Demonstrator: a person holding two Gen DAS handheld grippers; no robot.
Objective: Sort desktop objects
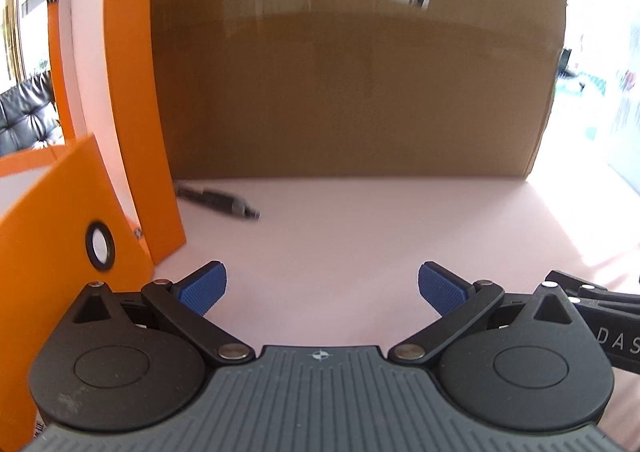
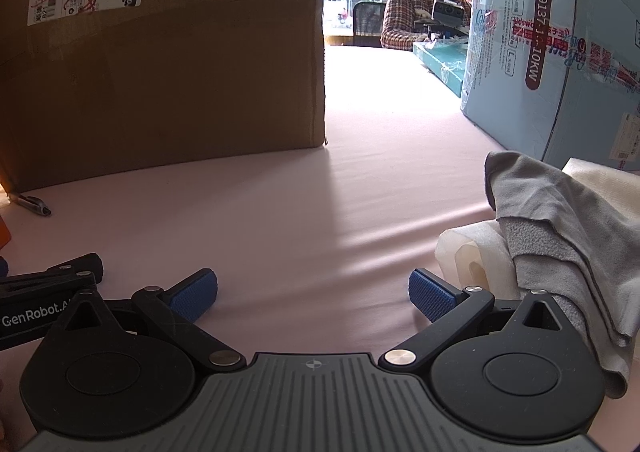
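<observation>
A black pen (image 1: 218, 203) lies on the pink tabletop at the foot of a big cardboard box (image 1: 352, 84), ahead and left of my left gripper (image 1: 322, 288), which is open and empty. The pen also shows in the right wrist view (image 2: 34, 206) at far left. My right gripper (image 2: 312, 296) is open and empty above the bare cloth. A grey cloth (image 2: 560, 236) lies draped over white foam (image 2: 468, 256) just right of it. The left gripper's arm (image 2: 44, 292) shows at its left.
An orange file holder (image 1: 120, 124) stands at the left, close to my left gripper. The cardboard box (image 2: 160, 52) blocks the back. A light blue carton (image 2: 560, 52) stands at the right back. A person sits beyond the table.
</observation>
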